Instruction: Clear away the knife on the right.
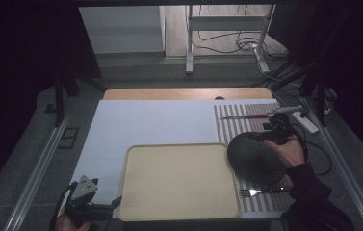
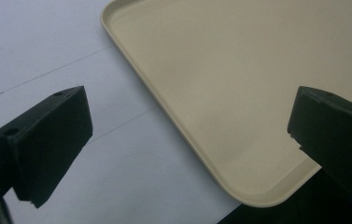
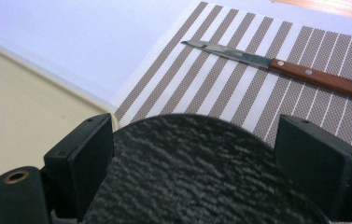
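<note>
Right, your white table sheet [image 1: 145, 120] is bare behind the beige tray [image 1: 179, 180], with a striped placemat [image 1: 246, 125] on its right side. Your right gripper [image 1: 276, 134] straddles the dark plate [image 1: 256, 159], tilted off the mat beside the tray's right edge, jaws against its rim. Your left gripper [image 1: 103, 204] gapes wide at the tray's near left corner, holding nothing.

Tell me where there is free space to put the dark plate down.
The tray is bare. The white sheet behind it is free too. The striped mat is crowded: knife at the back, plate in the middle, fork in front.
</note>
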A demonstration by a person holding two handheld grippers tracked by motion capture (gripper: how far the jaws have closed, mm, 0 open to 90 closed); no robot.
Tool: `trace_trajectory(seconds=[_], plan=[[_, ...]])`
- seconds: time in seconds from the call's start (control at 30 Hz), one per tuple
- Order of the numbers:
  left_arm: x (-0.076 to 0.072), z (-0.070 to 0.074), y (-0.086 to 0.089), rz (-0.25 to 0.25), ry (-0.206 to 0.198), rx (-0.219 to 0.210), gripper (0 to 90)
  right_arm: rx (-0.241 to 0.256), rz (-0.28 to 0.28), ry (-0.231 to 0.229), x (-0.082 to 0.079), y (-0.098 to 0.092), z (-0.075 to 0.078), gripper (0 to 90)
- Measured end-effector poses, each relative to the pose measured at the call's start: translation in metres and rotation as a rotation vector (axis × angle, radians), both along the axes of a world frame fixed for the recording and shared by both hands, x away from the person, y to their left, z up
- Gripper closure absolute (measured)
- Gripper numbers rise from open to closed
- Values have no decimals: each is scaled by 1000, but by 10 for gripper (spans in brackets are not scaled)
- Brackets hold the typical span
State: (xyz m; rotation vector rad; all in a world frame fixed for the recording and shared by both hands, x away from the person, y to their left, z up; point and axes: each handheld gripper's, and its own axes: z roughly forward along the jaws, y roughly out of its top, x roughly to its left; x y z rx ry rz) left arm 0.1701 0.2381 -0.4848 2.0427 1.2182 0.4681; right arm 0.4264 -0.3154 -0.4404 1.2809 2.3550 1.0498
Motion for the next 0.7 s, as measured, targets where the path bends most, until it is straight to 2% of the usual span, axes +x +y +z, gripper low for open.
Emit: trace_trajectory(seconds=[0.4,0.5,0.7], plan=[[0,0,0,-1,1,-1,0,-7,-9,5,34,-1,-6,137],[0,0,0,-1,1,0,0,-9,-19,18,44,-1,-8,135],[0,0,0,-3,2,1,0,-27,-48,31,61,0,-10,87]])
